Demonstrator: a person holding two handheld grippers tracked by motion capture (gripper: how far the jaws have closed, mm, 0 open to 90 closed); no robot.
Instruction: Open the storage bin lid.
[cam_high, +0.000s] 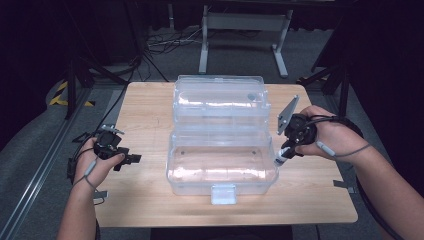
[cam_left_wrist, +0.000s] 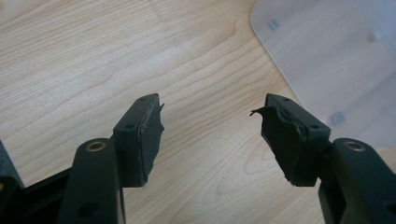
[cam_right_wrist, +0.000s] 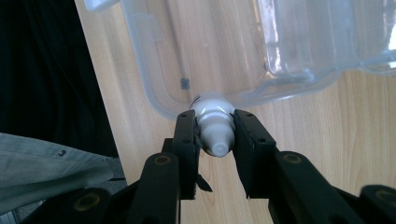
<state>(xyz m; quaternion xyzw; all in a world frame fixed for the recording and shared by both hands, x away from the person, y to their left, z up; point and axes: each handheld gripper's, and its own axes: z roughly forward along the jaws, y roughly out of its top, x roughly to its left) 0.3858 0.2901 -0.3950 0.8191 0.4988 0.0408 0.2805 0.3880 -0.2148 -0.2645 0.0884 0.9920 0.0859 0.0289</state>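
Note:
A clear plastic box (cam_high: 222, 165) stands open in the middle of the wooden table (cam_high: 145, 200), its lid (cam_high: 220, 97) tipped back. My right gripper (cam_high: 286, 151) hovers at the box's right rim, shut on a small white bottle (cam_high: 279, 159) with a ribbed cap. In the right gripper view the white bottle (cam_right_wrist: 214, 126) sits between the two jaws of the right gripper (cam_right_wrist: 214, 133), just above the box's rim (cam_right_wrist: 154, 100). My left gripper (cam_high: 131, 159) rests left of the box, open. Bare wood lies between the jaws of the left gripper (cam_left_wrist: 210, 123), and the box's corner (cam_left_wrist: 327, 56) is beyond them.
The box has a white latch (cam_high: 223, 194) on its front wall, near the table's front edge. Beyond the table are a metal frame (cam_high: 245, 30) and loose cables (cam_high: 165, 42) on the floor. Dark stands flank the table on both sides.

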